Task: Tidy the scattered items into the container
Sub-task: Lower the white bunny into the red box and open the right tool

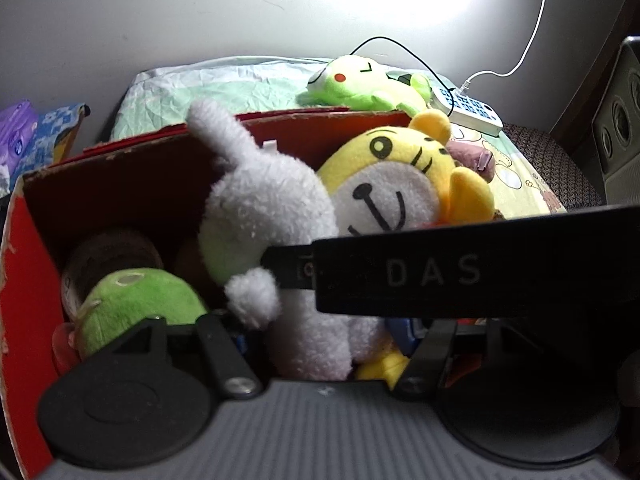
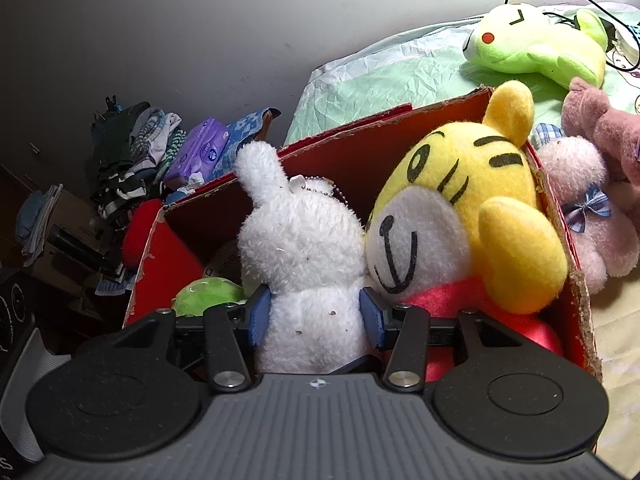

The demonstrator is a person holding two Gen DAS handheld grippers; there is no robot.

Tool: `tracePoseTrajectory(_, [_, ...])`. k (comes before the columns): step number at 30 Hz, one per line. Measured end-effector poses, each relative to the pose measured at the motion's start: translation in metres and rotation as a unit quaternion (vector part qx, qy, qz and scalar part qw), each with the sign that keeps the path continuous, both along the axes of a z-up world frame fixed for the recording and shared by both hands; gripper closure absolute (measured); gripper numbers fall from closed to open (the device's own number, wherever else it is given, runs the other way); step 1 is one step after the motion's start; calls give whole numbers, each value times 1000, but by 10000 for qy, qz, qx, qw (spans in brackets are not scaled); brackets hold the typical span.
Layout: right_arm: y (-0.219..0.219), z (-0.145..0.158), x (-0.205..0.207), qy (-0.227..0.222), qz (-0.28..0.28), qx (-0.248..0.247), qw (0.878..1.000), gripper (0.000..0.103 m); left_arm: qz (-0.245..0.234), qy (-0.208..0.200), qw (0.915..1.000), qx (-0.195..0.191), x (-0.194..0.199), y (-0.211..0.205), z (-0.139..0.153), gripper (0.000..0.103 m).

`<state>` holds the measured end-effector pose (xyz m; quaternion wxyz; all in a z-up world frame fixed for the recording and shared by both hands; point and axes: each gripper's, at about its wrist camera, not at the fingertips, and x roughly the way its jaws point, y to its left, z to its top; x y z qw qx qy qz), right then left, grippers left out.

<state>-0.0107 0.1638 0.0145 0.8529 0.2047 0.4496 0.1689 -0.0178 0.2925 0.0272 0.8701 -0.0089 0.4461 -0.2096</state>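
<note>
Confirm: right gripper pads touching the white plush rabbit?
Touching. The right wrist view shows both blue pads of the right gripper pressed into the white plush rabbit sides, no gap, over the red box.

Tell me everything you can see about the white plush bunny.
The white plush bunny is fluffy, with one long ear sticking up and a bead chain with a tag at its head. A few dark specks dot its fur. It stands roughly upright over the red cardboard box, its back to the right wrist camera, its body squeezed between the blue pads of the right gripper. Its right side presses against the yellow tiger plush.
</note>
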Motion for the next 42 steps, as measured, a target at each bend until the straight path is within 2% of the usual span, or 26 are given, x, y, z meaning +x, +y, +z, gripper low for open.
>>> tracePoseTrajectory(10, [3,-2,1,-89,-23,-90,9999,54,-24,-68,9999,150,1,-4,-3,38])
tracePoseTrajectory(17, [6,-2,8,-19,37,-304,9995,54,-113,-28,9990,438,7,-14,-6,37])
tracePoseTrajectory(24, [7,-2,7,-50,54,-335,9994,54,-104,-48,9991,399,6,-12,-7,37])
tracePoseTrajectory(40, [1,2,1,-93,-110,-75,9999,51,-130,-97,9993,329,4,-12,-7,33])
tracePoseTrajectory(42, [1,5,-1,-161,-165,-75,9997,46,-142,-108,9991,374,4,-13,-7,32])
